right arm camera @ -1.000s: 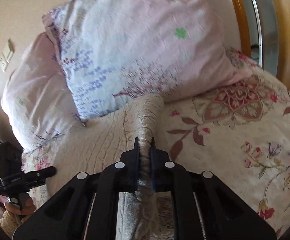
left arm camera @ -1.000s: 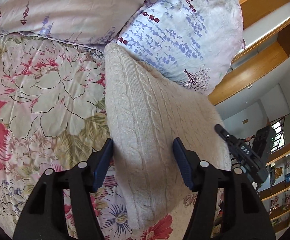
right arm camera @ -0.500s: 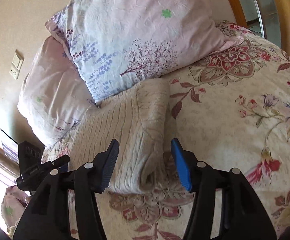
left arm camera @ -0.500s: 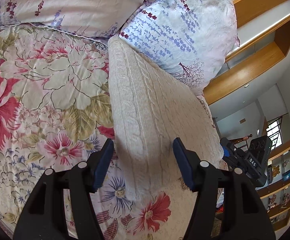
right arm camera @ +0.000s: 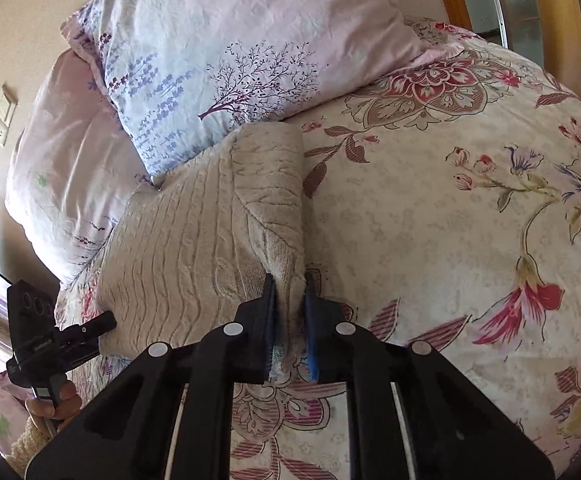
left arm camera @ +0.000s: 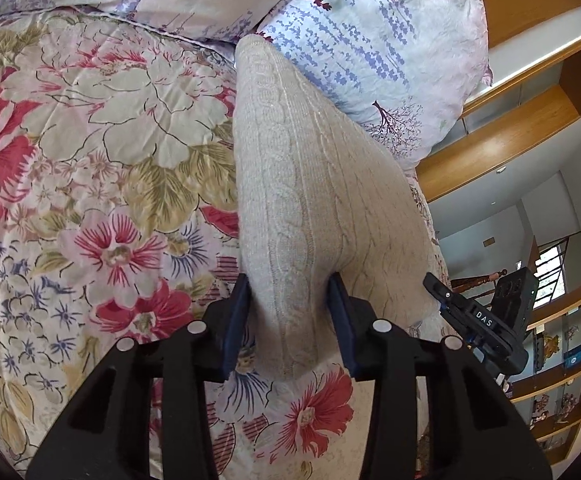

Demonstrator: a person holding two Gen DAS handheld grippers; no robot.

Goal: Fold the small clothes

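Sweater [left arm camera: 310,200], soft, limp cable-knit at frame centre on the bed [left arm camera: 102,168], sags between grips, so your left gripper [left arm camera: 288,320] and right gripper [right arm camera: 290,316] jaws pinch its thick near corners.

Floral bedspread [right arm camera: 470,240], pillows [right arm camera: 250,40], wooden shelves [left arm camera: 530,120].

One cream knit sweater [left arm camera: 310,184], two pillows [right arm camera: 226,40] (both floral), one quilt [left arm camera: 90,160], two hand-held grippers [left arm camera: 288,320].

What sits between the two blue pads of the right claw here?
A bunched edge of the cream knit sweater, pinched between the pads of the right claw; the right wrist view shows it.
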